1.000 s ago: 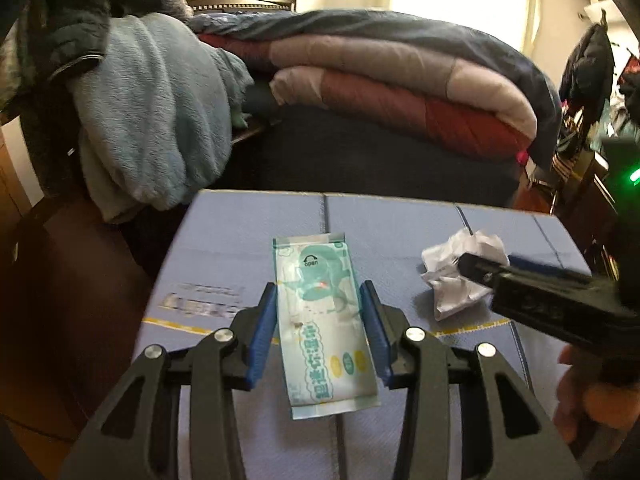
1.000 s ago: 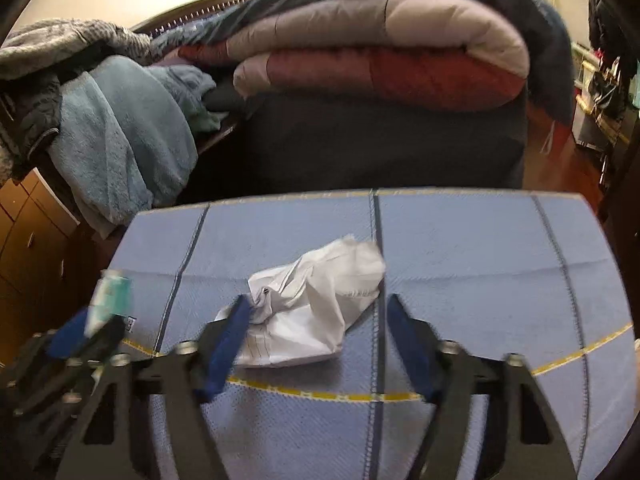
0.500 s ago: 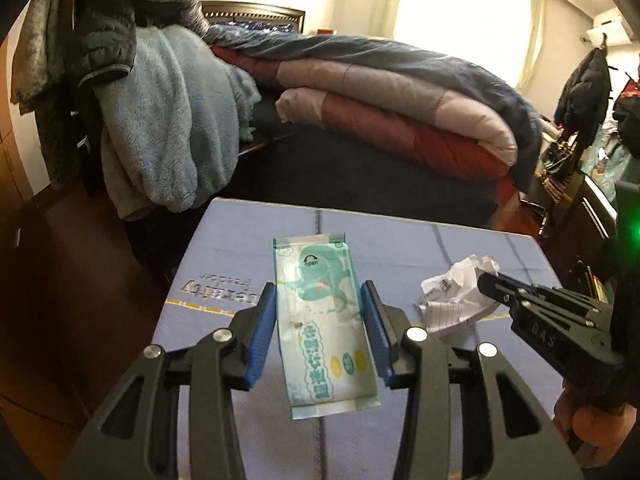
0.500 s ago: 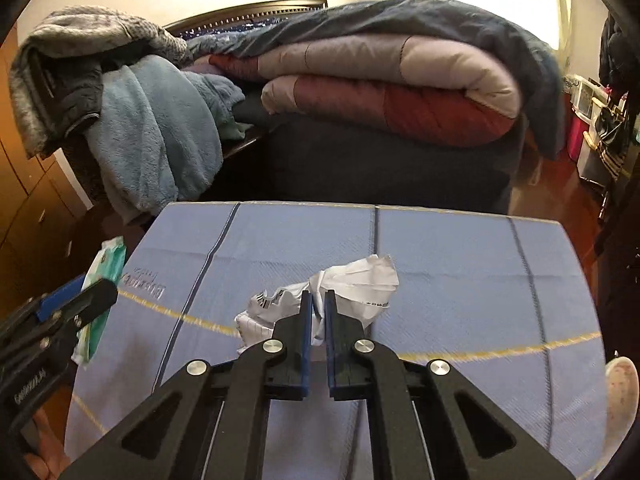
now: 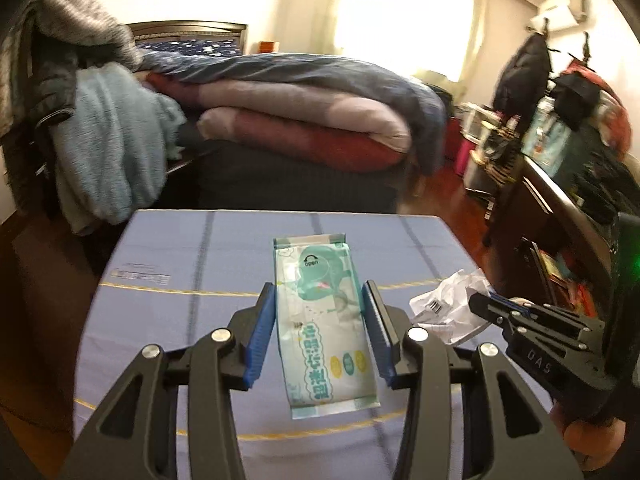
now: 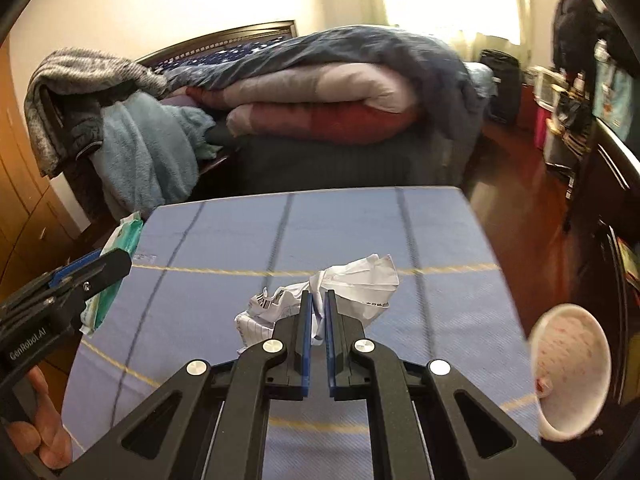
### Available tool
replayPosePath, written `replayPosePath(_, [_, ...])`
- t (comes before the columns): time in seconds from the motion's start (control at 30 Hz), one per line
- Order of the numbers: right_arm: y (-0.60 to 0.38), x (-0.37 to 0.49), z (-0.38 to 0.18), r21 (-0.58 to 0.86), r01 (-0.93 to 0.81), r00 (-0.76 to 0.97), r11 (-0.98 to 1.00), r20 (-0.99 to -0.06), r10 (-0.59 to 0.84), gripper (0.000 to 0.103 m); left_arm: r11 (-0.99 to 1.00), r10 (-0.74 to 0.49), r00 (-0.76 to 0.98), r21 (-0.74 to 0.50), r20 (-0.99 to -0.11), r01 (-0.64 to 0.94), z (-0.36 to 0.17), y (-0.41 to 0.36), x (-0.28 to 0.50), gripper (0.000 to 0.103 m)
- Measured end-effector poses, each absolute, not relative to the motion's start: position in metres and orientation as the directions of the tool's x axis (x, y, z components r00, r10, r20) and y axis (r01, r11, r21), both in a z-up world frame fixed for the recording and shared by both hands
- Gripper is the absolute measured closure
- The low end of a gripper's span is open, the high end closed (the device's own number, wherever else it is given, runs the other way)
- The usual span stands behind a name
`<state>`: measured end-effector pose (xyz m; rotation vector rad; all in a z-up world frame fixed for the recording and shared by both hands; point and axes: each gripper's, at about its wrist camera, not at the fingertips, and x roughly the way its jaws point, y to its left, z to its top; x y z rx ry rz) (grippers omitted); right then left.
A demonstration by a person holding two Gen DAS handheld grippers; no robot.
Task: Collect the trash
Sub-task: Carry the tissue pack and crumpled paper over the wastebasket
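My left hand-held gripper has its blue pads pressed on the long edges of a wipes pack, held above the blue-covered table, and my right hand-held gripper is pinched nearly closed on a crumpled paper wad, which also looks lifted off the cloth. The paper worries me most: only a thin fold sits between the pads, so a quick swing could tear it or let the loose bulk slide free. The pack is soft and slick, gripped only by its sides, and most of its length hangs forward of and behind the pads; if I tilt, it could swivel or slip out. My two tools are near each other, so crossing them on the way to a bin could knock one load loose. The left view shows the pack's printed face and how squarely the pads sit on it, and it catches my right tool side-on with the wad sticking out. The right view alone shows a white, pink-speckled bin low on my right, off the table's edge, and shows the pack edge-on.
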<state>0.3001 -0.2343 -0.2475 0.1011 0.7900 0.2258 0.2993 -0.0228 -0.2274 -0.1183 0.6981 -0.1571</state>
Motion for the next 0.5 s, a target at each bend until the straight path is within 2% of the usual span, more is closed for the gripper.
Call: replayPosePath(0.5, [-0.371, 0.231, -0.262, 0.151, 0.067, 0.713, 0.986, -0.698, 0.059, 0.097, 0.910, -0.392, 0.664, -0.162, -0.637, 0.382, -0.228, -0.182, 0.268, 0.058])
